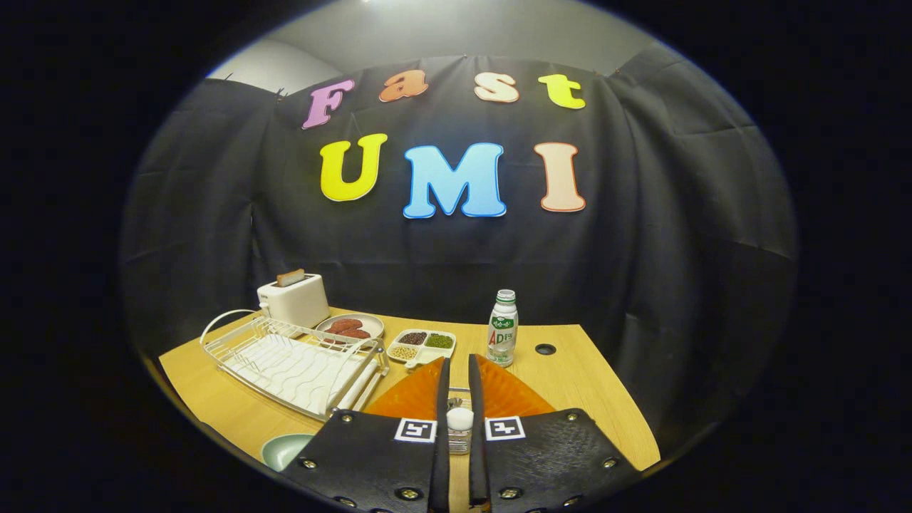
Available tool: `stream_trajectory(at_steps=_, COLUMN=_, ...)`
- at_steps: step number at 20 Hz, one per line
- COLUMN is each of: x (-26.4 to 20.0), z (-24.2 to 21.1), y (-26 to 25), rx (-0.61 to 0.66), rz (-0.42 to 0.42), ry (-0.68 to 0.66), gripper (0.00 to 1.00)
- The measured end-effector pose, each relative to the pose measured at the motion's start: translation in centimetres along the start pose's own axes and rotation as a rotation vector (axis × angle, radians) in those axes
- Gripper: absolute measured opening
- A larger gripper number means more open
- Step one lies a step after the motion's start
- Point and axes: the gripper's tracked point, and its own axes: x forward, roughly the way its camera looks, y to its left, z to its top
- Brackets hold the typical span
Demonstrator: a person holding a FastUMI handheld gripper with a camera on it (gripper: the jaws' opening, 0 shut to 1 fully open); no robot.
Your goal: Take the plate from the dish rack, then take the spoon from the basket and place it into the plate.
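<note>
Close together, fingers (442, 388) of tool (458, 360) over orange plate (413, 399), labelled bottle (502, 328) beyond

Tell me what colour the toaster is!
The toaster is white, seen in the gripper view beyond the dish rack.

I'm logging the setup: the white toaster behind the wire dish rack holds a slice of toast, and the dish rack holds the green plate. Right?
Not quite. In the gripper view the white wire dish rack is empty; the pale green plate lies on the wooden table beside the gripper. The white toaster does hold toast.

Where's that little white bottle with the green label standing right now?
The small white bottle with green label stands upright on the wooden table, just beyond the nearly closed fingers, beside the divided dish of beans.
</note>
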Motion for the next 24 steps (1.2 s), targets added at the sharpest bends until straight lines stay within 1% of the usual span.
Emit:
stream_trajectory(at_steps=2, x=-1.1, z=0.7, y=0.4, rx=0.03, rz=-0.005, ry=0.006, gripper=0.1)
stream_trajectory(at_steps=4, x=-2.1, z=1.6, y=0.5, rx=0.03, rz=-0.019, ry=0.004, gripper=0.1)
stream_trajectory(at_steps=7, x=-3.5, z=2.1, y=1.7, rx=0.033, rz=-0.011, ry=0.019, gripper=0.11)
stream_trajectory(at_steps=9, x=-3.9, z=1.2, y=2.9, rx=0.027, rz=0.009, ry=0.054, gripper=0.11)
stream_trajectory(at_steps=11, x=-4.5, z=0.1, y=3.4, rx=-0.004, rz=0.011, ry=0.085, gripper=0.1)
stream_trajectory(at_steps=15, x=-5.3, z=-1.8, y=6.2, rx=-0.009, rz=0.056, ry=0.136, gripper=0.1)
stream_trajectory(at_steps=24, x=-4.7, z=-5.0, y=12.1, rx=-0.032, rz=0.159, ry=0.231, gripper=0.11)
